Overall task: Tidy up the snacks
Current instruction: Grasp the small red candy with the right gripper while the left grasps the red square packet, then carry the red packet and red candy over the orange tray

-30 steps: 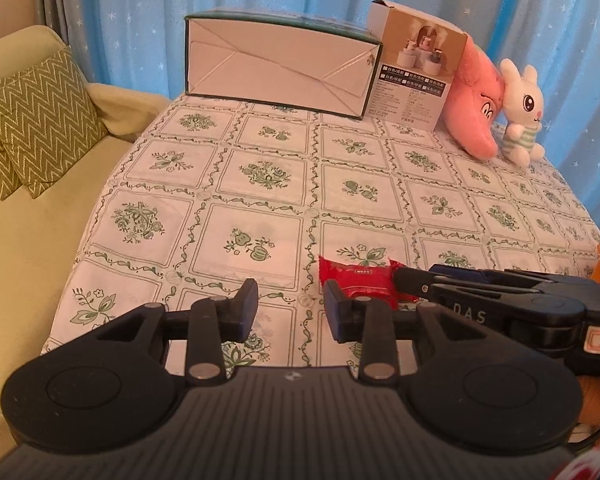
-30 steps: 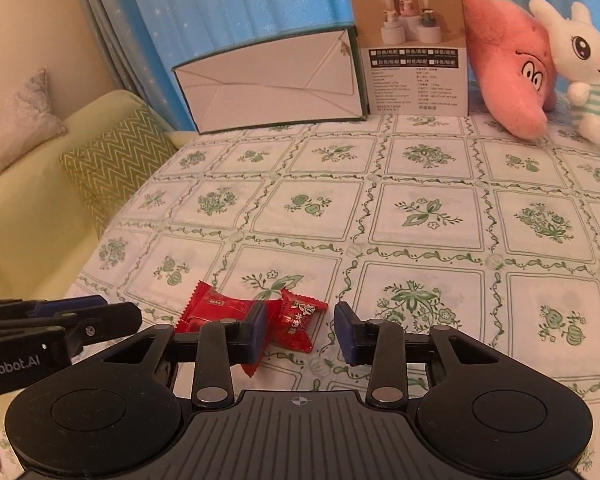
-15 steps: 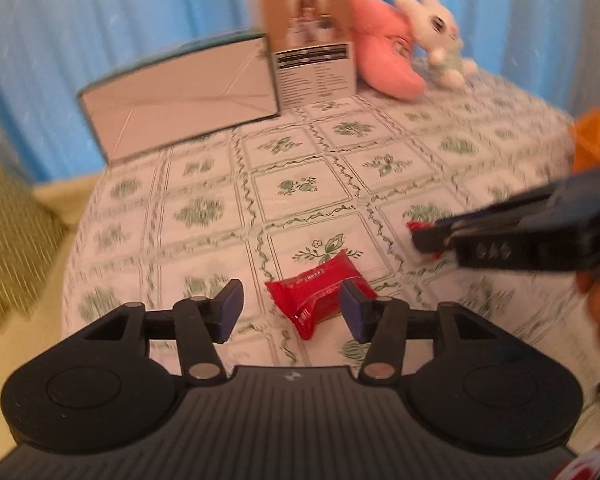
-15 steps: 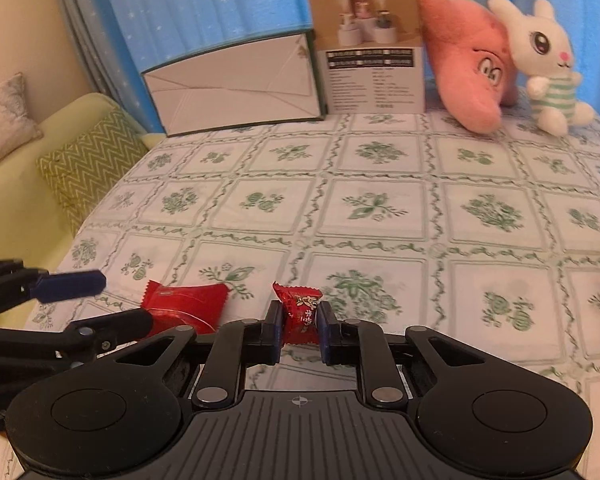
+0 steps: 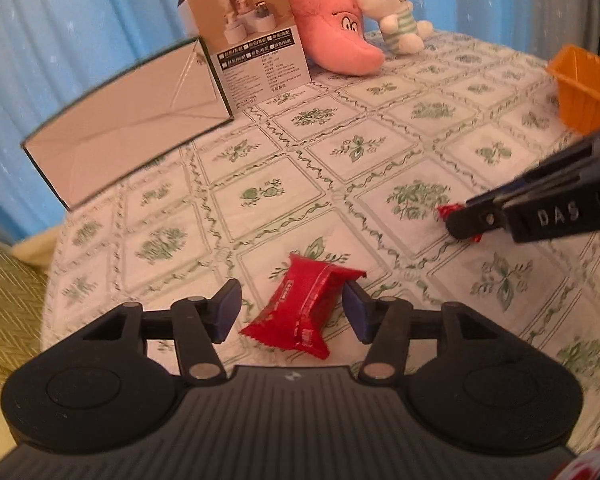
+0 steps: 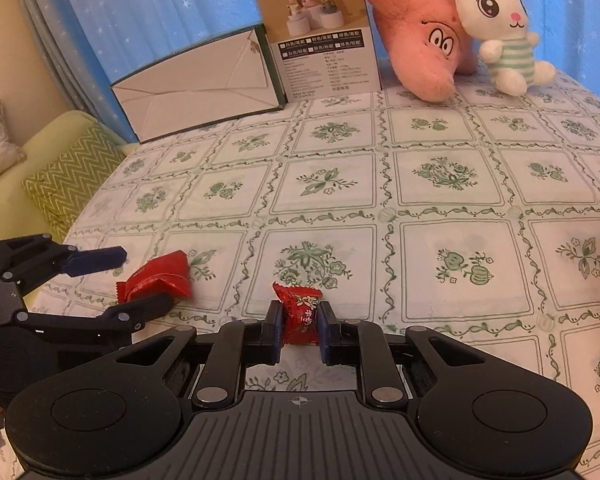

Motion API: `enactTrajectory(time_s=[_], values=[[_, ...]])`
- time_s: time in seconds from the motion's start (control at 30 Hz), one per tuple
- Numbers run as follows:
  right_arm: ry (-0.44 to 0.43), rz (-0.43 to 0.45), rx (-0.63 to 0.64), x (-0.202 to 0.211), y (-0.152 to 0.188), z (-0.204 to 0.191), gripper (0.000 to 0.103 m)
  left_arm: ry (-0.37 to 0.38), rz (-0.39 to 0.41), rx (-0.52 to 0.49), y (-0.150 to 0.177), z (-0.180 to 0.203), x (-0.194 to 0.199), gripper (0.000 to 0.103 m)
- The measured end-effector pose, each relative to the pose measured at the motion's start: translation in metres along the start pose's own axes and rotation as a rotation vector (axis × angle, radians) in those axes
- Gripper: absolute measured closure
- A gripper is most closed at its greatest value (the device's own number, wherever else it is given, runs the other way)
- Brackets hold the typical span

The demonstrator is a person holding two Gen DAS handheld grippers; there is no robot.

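Note:
A red snack packet (image 5: 304, 308) lies on the patterned tablecloth between the fingers of my left gripper (image 5: 290, 312), which is open around it; the right pad is at the packet's edge. The packet also shows in the right wrist view (image 6: 158, 278) with the left gripper (image 6: 124, 280) straddling it. My right gripper (image 6: 300, 324) is shut on a small red wrapped candy (image 6: 300, 312), held just above the cloth. It also shows in the left wrist view (image 5: 466, 218), where the candy (image 5: 446, 212) peeks out at its tip.
An orange basket (image 5: 588, 88) stands at the right edge. A flat white box (image 6: 200, 84), an upright carton (image 6: 320, 32), a pink plush (image 6: 420, 44) and a white bunny (image 6: 500, 28) line the back. A sofa with a zigzag cushion (image 6: 68, 176) lies left of the table.
My left gripper swung round and closed in on the red packet, now between its fingers. My right gripper shut on the small candy and keeps hold of it.

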State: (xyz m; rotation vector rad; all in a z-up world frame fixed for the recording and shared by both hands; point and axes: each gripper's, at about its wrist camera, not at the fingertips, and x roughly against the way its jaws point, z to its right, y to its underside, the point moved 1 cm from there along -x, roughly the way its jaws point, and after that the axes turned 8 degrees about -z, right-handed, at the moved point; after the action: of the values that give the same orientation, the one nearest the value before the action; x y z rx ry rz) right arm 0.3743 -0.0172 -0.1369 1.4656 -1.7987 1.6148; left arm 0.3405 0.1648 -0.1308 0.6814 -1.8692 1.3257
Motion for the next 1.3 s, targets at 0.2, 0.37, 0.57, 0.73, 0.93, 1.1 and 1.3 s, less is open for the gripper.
enactTrajectory(time_s=[0.2,0.37,0.57,0.73,0.93,1.1,1.3], values=[[-0.014,-0.008,-0.004,-0.001,0.000,-0.001,0.085,0.077,-0.026,0.058,-0.006,-0.007,-0.005,0.068],[-0.016,-0.008,-0.010,0.000,0.004,-0.002,0.085,0.079,-0.067,0.085,-0.006,-0.004,-0.010,0.076],[-0.002,-0.003,-0.003,0.008,0.013,-0.003,0.085,0.077,-0.072,0.223,-0.005,-0.002,0.002,0.080],[0.022,0.003,-0.007,0.024,0.030,0.004,0.085,0.100,-0.083,0.383,0.002,0.001,0.022,0.081],[0.042,0.009,-0.044,0.060,0.054,0.013,0.085,0.055,-0.040,0.405,0.006,0.037,0.062,0.081],[0.054,0.032,-0.058,0.102,0.073,0.014,0.085,0.040,0.004,0.441,0.013,0.072,0.102,0.081],[0.081,0.067,-0.067,0.153,0.098,0.017,0.085,0.054,0.010,0.455,0.023,0.116,0.140,0.081]])
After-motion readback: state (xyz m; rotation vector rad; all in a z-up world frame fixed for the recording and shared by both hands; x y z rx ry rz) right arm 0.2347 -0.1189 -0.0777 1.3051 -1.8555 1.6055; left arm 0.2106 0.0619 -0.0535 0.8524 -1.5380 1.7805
